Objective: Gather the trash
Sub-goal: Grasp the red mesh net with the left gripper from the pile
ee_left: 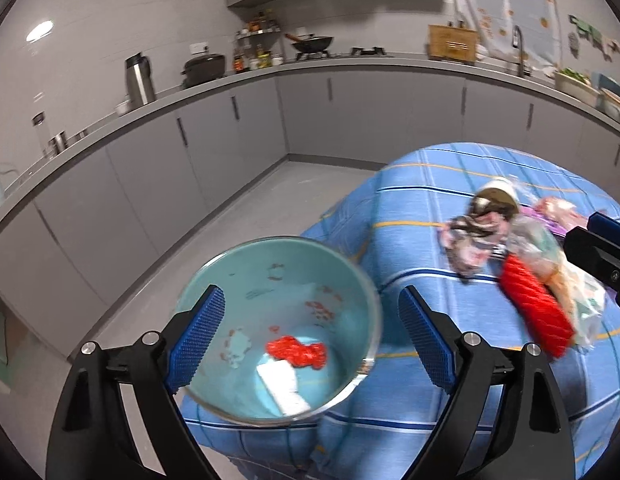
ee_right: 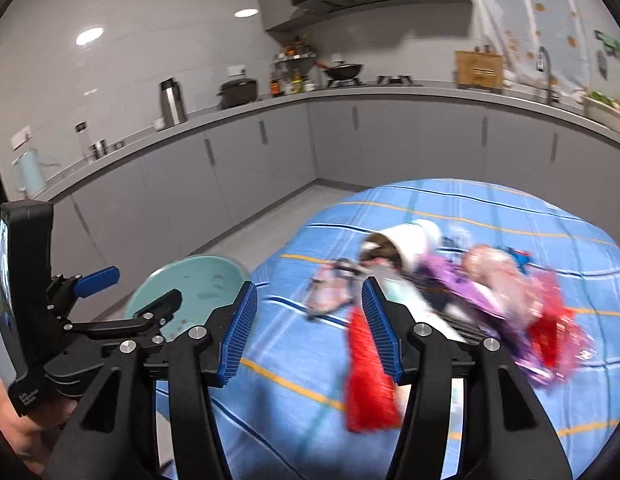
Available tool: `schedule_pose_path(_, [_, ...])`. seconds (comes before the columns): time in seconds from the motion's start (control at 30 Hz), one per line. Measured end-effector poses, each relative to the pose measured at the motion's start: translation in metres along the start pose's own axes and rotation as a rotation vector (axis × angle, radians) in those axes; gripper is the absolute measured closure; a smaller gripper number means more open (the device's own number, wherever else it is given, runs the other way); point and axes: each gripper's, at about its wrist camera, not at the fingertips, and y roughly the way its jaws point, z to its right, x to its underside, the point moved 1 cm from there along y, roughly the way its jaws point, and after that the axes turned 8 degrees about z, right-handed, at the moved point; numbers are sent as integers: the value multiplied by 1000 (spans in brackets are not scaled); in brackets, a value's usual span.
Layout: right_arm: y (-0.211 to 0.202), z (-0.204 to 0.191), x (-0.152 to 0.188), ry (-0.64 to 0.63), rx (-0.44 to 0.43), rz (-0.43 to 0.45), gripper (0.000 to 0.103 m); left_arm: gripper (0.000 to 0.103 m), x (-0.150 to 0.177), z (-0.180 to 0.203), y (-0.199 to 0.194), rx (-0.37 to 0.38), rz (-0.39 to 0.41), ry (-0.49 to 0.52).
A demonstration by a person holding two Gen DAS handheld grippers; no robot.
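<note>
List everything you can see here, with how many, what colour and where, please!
Bin: one, light blue, at the table's edge, below the left tool.
Scraps in the bin: one red, one white, on its bottom.
Tablecloth: one, blue checked, covering the table.
Trash pile: one heap, mixed wrappers, on the cloth, blurred.
Red wrapper: one, red, nearest in the right wrist view.
Paper cup: one, white, lying on its side in the pile.
Thermos: one, silver, on the counter.
Wok: one, black, on the stove.
Cabinets: a row, grey, under the counter.
Left tool: one, black with blue pads, open, holding nothing.
Right tool: one, same colours, open, holding nothing.
</note>
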Motion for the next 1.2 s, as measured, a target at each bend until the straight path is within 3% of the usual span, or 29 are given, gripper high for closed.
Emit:
schedule_pose_path(0.53, [-52,92,42,60,252,-4,41,14,2,113,-3,177,-22,118])
schedule_pose_path(1.0, [-58,118,58,116,275,-10,40,16,22,160,23,238,-113,160])
schedule_pose_path(1.03, [-58,119,58,117,275,-11,40,17,22,160,24,246,-115,160])
schedule_pose_path(1.13, [-57,118,59,124,271,-14,36,35,24,161,23,297,-131,158])
schedule_pose_path(1.2, [-58,116,59,120,273,-5,31,54,25,162,21,344,-138,155])
